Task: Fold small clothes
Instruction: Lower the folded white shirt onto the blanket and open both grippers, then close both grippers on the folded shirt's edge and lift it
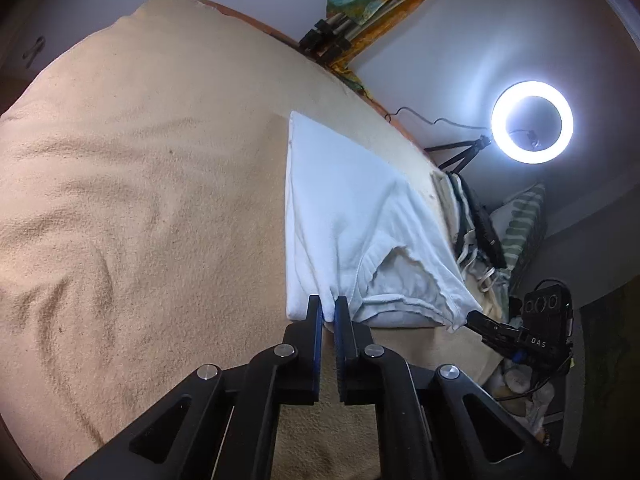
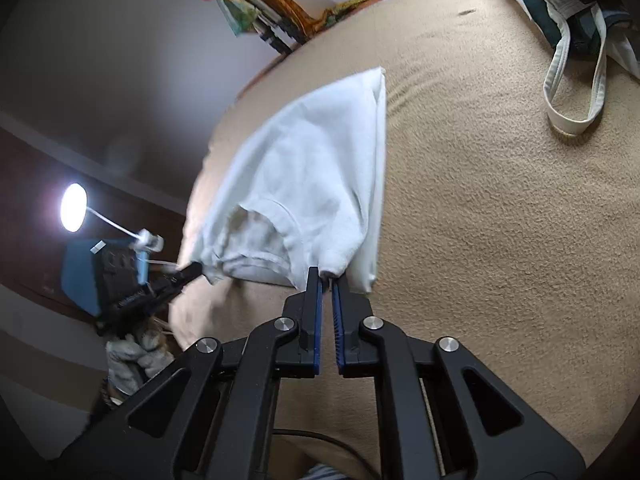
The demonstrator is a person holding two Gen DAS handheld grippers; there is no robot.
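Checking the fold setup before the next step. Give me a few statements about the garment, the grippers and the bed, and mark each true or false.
1. The white garment lies on a beige blanket. True.
2. The left gripper is open and clear of the cloth. False: it is shut on the garment's near edge.
3. The right gripper is shut on the garment. True.
4. The ring light is switched off. False: it glows bright white.
5. The neckline of the garment faces away from the grippers. False: it is at the near end, between the two grips.
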